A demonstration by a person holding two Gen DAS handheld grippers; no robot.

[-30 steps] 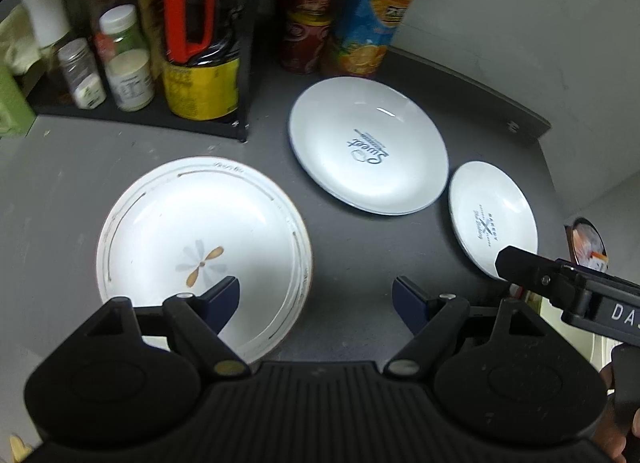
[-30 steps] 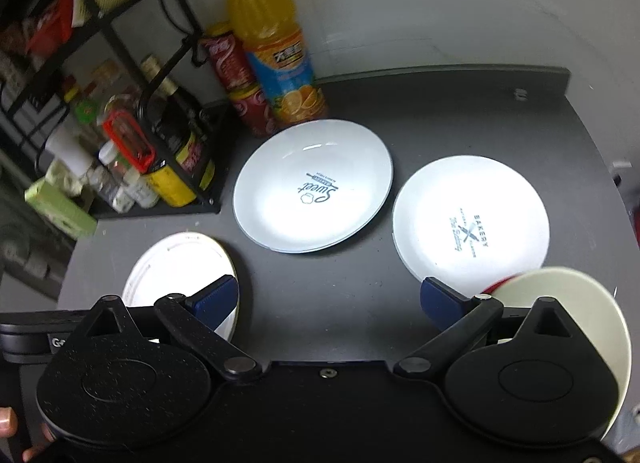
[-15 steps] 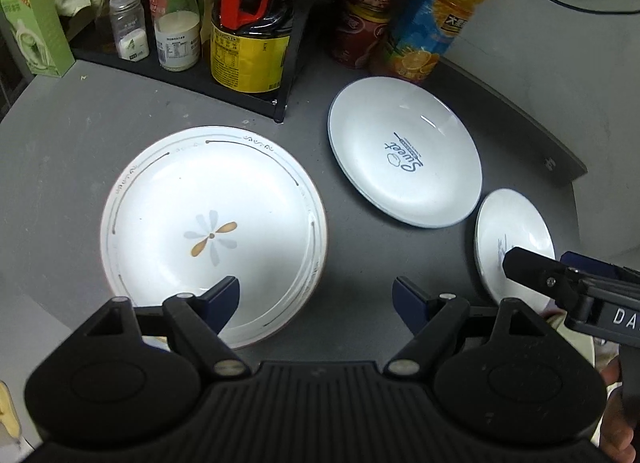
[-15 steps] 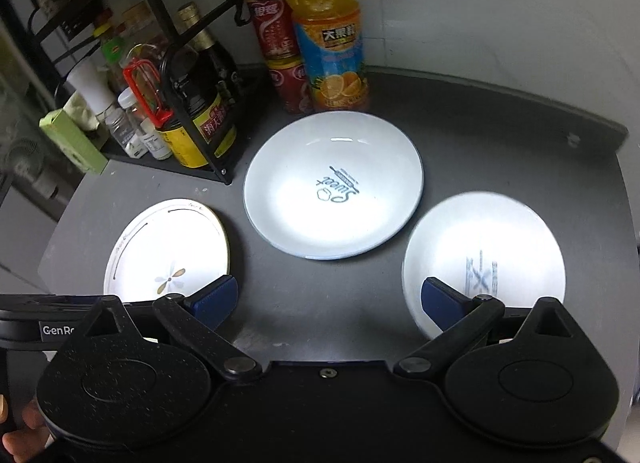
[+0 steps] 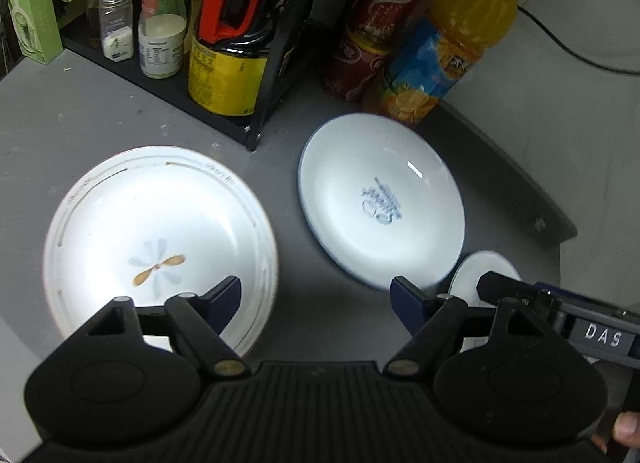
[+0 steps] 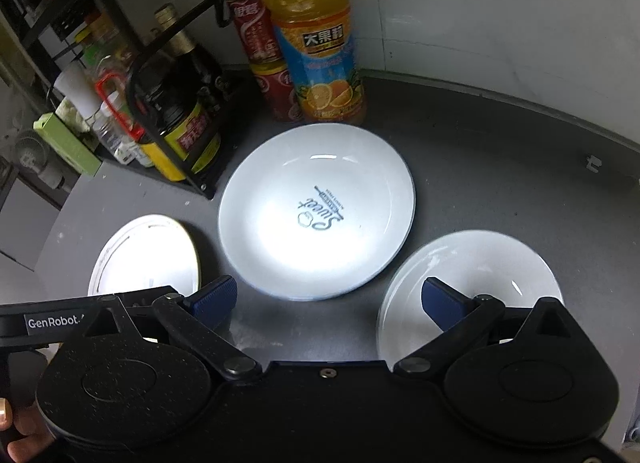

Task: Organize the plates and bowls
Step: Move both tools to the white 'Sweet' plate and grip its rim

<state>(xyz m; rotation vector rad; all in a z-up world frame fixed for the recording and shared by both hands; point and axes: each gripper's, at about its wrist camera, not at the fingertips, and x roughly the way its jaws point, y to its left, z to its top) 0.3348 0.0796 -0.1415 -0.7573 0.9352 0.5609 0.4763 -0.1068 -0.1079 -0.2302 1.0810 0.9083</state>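
Both grippers, left (image 5: pixel 316 295) and right (image 6: pixel 326 297), have dropped closer, jaws spread and empty, above three plates (image 6: pixel 316 209) lying apart ahead: stiff, glazed, slippery, breakable, best pinched at the rim.

Both cameras look down from above at the grey desk (image 5: pixel 100 103), each past its own open tongs. The left one sits nearer the flower plate (image 5: pixel 156 239). Both see the middle plate (image 6: pixel 316 211) and the juice bottle (image 6: pixel 316 35).
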